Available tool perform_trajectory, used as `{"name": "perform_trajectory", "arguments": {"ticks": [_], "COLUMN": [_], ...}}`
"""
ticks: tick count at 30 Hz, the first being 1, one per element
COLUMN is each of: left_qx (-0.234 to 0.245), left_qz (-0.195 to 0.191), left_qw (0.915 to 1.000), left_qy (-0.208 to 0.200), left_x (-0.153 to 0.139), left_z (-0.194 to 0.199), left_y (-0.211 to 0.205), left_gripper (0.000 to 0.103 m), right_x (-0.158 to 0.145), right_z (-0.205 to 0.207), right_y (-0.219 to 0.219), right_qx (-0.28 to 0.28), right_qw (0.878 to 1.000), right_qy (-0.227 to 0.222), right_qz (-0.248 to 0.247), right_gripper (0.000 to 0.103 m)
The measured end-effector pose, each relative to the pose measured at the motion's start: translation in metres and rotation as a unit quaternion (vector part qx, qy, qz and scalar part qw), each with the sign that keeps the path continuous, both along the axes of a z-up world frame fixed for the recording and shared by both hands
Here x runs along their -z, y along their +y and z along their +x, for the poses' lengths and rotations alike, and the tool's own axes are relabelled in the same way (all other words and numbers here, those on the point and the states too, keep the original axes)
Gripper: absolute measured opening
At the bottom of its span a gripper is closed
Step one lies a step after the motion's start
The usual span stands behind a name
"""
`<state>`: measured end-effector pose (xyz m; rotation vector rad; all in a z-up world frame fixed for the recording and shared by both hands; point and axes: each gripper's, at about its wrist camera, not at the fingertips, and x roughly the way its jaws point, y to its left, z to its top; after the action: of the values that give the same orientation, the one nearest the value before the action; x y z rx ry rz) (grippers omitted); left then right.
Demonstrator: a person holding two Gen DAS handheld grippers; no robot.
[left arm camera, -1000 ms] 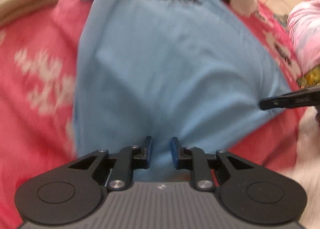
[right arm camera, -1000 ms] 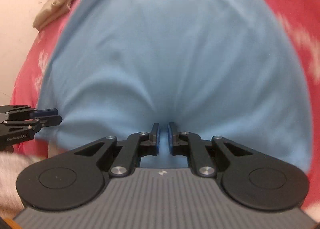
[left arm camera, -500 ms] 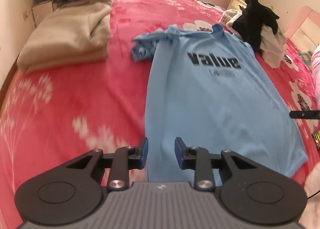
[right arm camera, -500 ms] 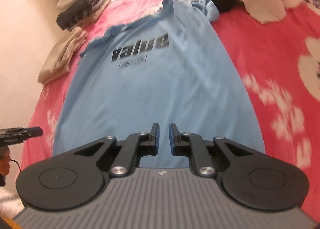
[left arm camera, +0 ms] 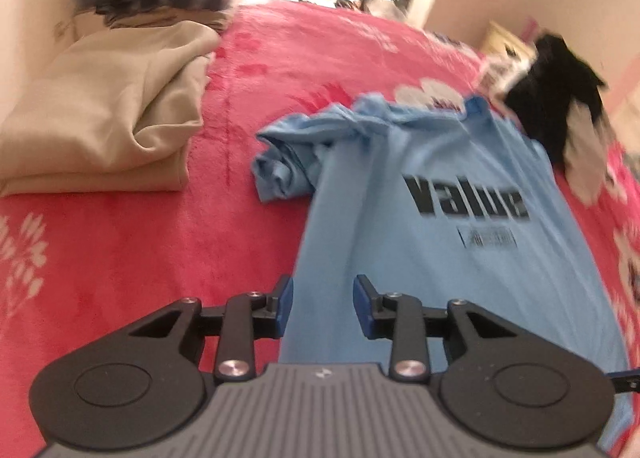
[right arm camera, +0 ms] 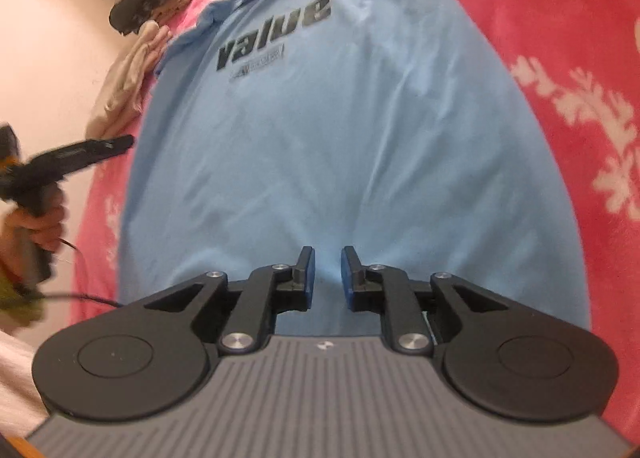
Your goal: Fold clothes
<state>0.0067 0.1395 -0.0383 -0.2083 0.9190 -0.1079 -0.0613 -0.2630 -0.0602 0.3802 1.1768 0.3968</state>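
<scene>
The blue shirt [left arm camera: 432, 226] lies spread print-up on the red bed [left arm camera: 132, 258], flat for folding, while the left hand-held gripper [left arm camera: 322, 306] and right hand-held gripper [right arm camera: 327, 278] hover over its hem, jaws opening, nothing between them.

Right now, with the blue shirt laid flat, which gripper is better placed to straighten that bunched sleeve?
Left. The left gripper hangs over the blue shirt edge on the bunched sleeve side, jaws opening, nothing between them. The right gripper, also opening and empty, sits mid-hem.
</scene>
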Motion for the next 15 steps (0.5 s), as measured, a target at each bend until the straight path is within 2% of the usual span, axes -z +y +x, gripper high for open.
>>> {"name": "perform_trajectory", "arguments": {"ticks": [3, 6, 10, 13, 15], "left_qx": [-0.017, -0.038, -0.069, -0.060, -0.049], "left_qz": [-0.013, -0.025, -0.027, -0.031, -0.030], "left_qw": [0.9995, 0.9979, 0.9950, 0.9949, 0.9950], "left_qy": [-0.024, -0.047, -0.066, -0.075, -0.082], "left_x": [0.008, 0.017, 0.027, 0.035, 0.039], "left_z": [0.017, 0.033, 0.046, 0.049, 0.051], "left_y": [0.008, 0.017, 0.032, 0.036, 0.037], "left_gripper": [0.041, 0.041, 0.041, 0.041, 0.041], "right_x": [-0.029, -0.052, -0.059, -0.054, -0.049], "right_z": [0.032, 0.077, 0.126, 0.161, 0.176], "right_y": [0.025, 0.074, 0.150, 0.207, 0.240], "right_qx": [-0.030, -0.078, -0.150, -0.204, -0.249], "right_qw": [0.998, 0.990, 0.970, 0.953, 0.937], "right_qy": [-0.049, -0.118, -0.190, -0.219, -0.238], "right_qz": [-0.004, -0.002, -0.023, -0.039, -0.056], "right_gripper": [0.015, 0.018, 0.025, 0.025, 0.026]}}
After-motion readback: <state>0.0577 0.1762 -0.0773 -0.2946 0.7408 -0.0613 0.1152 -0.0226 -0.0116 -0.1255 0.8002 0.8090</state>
